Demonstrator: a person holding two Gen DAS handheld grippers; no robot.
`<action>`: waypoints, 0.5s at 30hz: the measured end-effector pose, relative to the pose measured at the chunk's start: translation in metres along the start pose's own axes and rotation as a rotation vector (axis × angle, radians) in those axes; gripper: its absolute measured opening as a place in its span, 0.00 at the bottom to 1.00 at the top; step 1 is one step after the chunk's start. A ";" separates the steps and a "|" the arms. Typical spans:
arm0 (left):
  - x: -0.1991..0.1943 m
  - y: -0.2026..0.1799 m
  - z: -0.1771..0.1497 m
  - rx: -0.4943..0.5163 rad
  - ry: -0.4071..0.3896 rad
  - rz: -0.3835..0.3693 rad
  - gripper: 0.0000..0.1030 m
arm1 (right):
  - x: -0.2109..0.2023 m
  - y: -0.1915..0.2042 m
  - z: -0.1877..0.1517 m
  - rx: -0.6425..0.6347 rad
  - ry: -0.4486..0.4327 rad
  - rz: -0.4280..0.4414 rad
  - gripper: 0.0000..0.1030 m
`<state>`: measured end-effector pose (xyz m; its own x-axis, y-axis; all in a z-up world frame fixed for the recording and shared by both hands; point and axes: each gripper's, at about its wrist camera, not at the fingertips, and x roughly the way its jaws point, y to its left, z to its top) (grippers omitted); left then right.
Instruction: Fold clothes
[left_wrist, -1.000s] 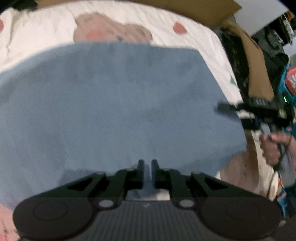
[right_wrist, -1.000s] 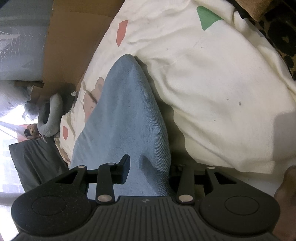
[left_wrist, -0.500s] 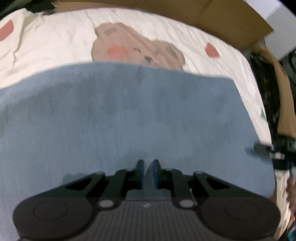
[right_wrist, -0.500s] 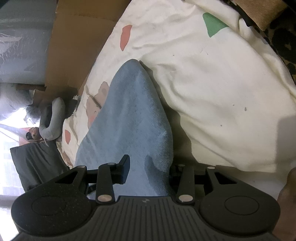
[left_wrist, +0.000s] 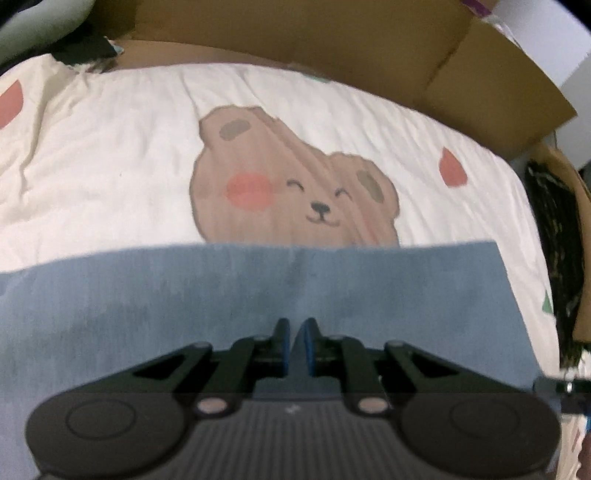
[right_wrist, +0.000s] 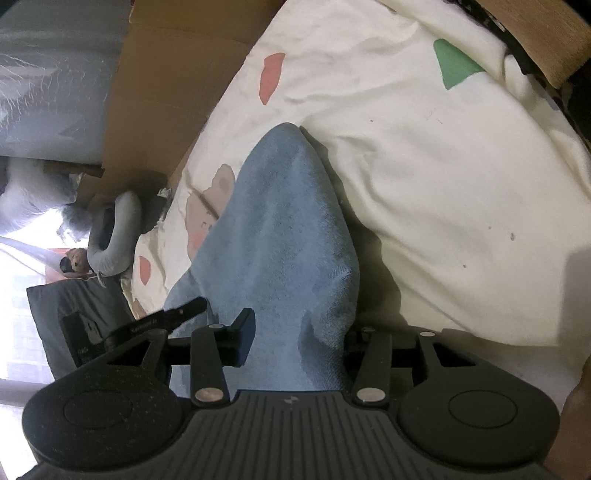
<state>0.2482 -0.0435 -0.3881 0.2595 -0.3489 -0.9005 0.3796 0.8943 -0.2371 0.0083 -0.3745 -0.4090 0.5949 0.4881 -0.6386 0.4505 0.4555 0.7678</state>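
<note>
The blue garment (left_wrist: 258, 295) is soft matt cloth with a faintly napped weave. The cream bedsheet (left_wrist: 110, 147) is wrinkled printed cotton-like fabric. The left gripper (left_wrist: 295, 347) and right gripper (right_wrist: 295, 332) are matt black plastic, ribbed, with small metal pins. The cardboard (left_wrist: 369, 55) looks dull brown.

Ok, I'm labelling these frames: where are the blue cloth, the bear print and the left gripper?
blue cloth (left_wrist: 332, 288): left wrist view, flat middle of the fabric.
bear print (left_wrist: 295, 192): left wrist view, the bear's face.
left gripper (left_wrist: 296, 328): left wrist view, between the nearly closed fingertips.
</note>
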 end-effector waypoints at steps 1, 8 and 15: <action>0.001 0.000 0.003 0.001 -0.005 0.002 0.10 | 0.001 0.000 0.000 0.000 -0.001 -0.005 0.45; 0.006 -0.001 0.021 0.003 -0.027 0.000 0.10 | 0.003 -0.002 -0.001 0.040 -0.031 -0.029 0.44; -0.018 -0.001 0.015 0.013 -0.057 -0.009 0.24 | -0.010 0.023 -0.001 -0.052 -0.022 -0.019 0.09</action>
<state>0.2569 -0.0422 -0.3667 0.3064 -0.3724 -0.8760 0.3932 0.8876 -0.2398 0.0119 -0.3684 -0.3850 0.6017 0.4626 -0.6511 0.4267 0.5029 0.7517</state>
